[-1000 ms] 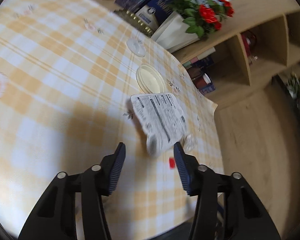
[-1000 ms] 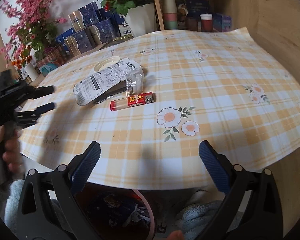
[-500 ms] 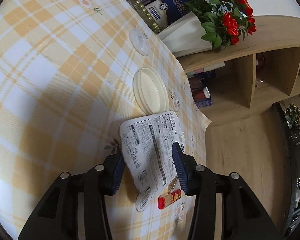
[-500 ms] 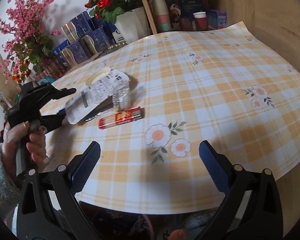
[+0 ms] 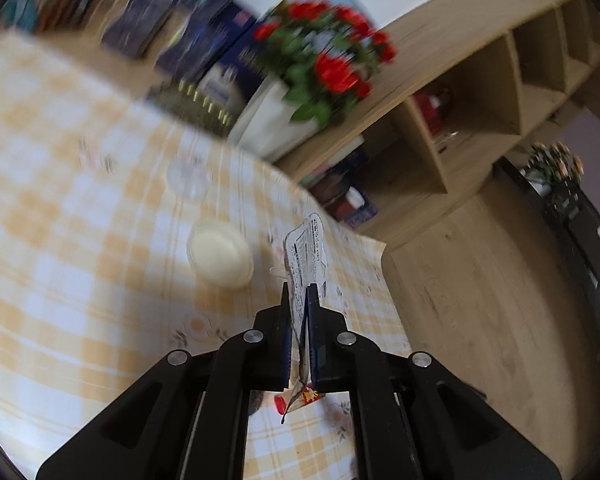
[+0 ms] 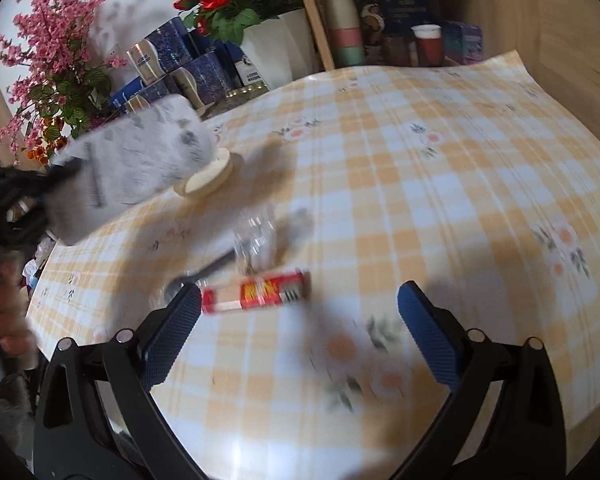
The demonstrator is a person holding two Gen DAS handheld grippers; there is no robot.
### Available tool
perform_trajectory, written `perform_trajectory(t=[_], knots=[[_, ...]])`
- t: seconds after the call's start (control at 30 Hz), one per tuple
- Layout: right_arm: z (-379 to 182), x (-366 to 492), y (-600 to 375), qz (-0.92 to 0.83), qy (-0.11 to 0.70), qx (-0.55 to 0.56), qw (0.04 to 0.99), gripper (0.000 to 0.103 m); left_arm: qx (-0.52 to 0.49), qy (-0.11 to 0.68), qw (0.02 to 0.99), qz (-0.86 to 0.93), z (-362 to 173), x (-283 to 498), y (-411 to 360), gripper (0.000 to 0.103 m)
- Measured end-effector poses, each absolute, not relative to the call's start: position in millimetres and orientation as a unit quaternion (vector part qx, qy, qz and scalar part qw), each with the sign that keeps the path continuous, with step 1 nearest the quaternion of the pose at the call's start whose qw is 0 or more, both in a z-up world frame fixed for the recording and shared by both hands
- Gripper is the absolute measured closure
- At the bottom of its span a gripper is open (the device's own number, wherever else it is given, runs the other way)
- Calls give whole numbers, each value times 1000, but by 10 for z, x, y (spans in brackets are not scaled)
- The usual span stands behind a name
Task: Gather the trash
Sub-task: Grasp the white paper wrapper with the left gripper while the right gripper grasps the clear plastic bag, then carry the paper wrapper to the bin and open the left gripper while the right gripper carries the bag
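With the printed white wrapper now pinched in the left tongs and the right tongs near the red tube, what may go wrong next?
1. The left tongs, which have just been closing, pinch the thin printed white wrapper only near one edge; it may slip out.
2. The wrapper hangs over the round cream lid and might brush it.
3. The open right tongs reach toward the red and clear plastic tube; the clear plastic piece and metal spoon lie close and could be knocked.
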State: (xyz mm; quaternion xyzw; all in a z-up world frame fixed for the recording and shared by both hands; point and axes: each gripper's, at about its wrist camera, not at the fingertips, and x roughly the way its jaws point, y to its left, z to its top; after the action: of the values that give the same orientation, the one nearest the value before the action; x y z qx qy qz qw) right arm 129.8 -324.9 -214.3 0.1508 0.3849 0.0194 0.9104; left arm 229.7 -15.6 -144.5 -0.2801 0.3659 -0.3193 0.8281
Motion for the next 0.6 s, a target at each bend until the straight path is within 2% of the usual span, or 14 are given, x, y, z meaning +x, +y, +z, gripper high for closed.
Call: perform_trajectory(t=[0.03,0.1,0.33,0.37,0.47,0.6], knots=[[-2141,1352,-3222,24,384,150,911,9,-262,355,841,-314,-1348,2236,-115,96],[-2160,1497,-3166,29,391,153,907,21,-229,337,862,-301,-1209,2111,-13,96],[-2331,1918,-3072,30,425,176,887,38,-171,340,883,-275,-1134,1743,455,96],[-2362,1962,-3059,30,433,176,884,44,-168,342,883,-272,-1140,1696,531,96],[-2387,1995,-3044,36,440,176,880,72,-165,347,884,-268,-1157,1580,695,96],[-2191,1811,-3045,41,403,192,894,75,-171,349,881,-272,-1151,1400,854,96]])
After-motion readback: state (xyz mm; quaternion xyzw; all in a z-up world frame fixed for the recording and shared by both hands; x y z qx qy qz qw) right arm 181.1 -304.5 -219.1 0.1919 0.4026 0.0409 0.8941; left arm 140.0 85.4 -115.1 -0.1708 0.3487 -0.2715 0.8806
